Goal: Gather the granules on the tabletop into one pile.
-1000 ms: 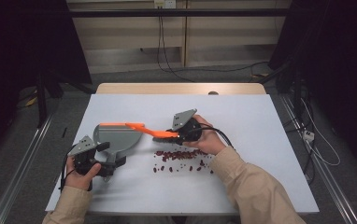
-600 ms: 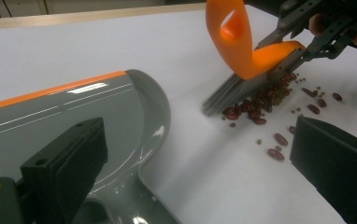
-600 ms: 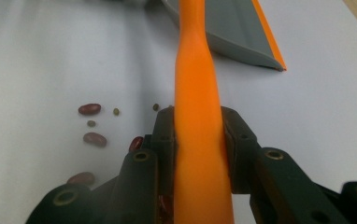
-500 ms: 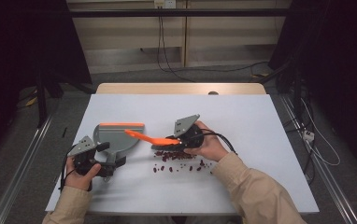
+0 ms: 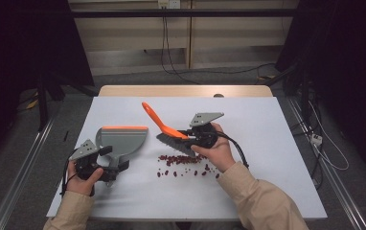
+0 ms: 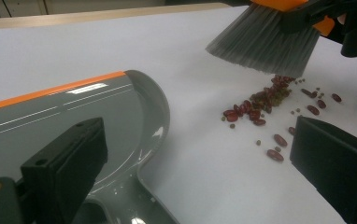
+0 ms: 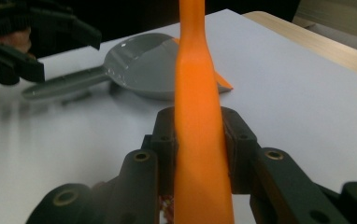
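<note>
At centre of the white tabletop [image 5: 277, 158], the right hand-held gripper [image 5: 190, 135] is clamped on the orange handle of a brush [image 5: 164, 125]; in the right gripper view both jaws press the handle's sides, w/ the handle running up betw. them. The right hand [image 5: 217, 151] wraps the gripper body from behind, forearm in a beige sleeve coming in diagonally from bottom right. Brush is tilted: handle angled up and away to the left, grey bristles [image 6: 265, 39] pointing down, just above a scatter of red beans [image 5: 183, 163] on the tabletop.

At left, the left hand-held gripper [image 5: 105, 162] is held low by the left hand [image 5: 83, 178], wrist near the table's front edge, forearm coming in from bottom left. Its jaws stand wide apart, astride the handle end of a grey dustpan [image 5: 121, 140] w/ orange lip; no pad visibly presses it. Dustpan lies flat, beside the beans but apart from them, lip facing away from the person.
</note>
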The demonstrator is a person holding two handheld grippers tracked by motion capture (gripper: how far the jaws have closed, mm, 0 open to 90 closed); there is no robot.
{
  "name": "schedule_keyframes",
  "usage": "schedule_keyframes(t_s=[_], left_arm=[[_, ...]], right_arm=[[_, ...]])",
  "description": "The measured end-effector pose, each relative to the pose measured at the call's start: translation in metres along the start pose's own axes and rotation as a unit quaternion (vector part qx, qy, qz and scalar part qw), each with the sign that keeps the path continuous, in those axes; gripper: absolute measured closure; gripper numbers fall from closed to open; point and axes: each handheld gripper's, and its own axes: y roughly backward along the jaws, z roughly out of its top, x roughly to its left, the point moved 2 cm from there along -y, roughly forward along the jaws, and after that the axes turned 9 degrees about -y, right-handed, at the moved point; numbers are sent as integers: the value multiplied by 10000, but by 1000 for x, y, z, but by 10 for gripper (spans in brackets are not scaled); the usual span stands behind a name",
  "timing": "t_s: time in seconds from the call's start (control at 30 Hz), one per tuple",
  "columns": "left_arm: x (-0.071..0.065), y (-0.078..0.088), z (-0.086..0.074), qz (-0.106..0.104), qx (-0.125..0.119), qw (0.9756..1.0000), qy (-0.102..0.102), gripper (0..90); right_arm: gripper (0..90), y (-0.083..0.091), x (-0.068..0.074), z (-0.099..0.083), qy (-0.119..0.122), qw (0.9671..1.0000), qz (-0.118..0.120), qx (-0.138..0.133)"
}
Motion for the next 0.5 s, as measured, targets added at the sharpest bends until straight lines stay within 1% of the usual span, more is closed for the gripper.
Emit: schedule_keyframes(t_s=[0.1,0.2,0.27,0.33,0.43,0.5], left_arm=[[0,0,0,4,-4,10000,0,40],[0,0,0,7,4,10000,-18,40],[0,0,0,11,10,10000,-14,40],[0,0,0,12,17,10000,-18,40],[0,0,0,13,14,10000,-21,40],[0,0,0,10,15,10000,-44,40]], right_arm=[[710,-1,6,-5,-410,9991,-35,-77],[710,-5,13,-9,-598,9981,-62,-136],[710,-8,18,-12,-774,9968,-42,-176],[710,-11,24,-15,-970,9951,-64,-157],[710,-16,33,-18,-1122,9936,-68,-107],[710,-20,38,-20,-1274,9917,-18,-154]])
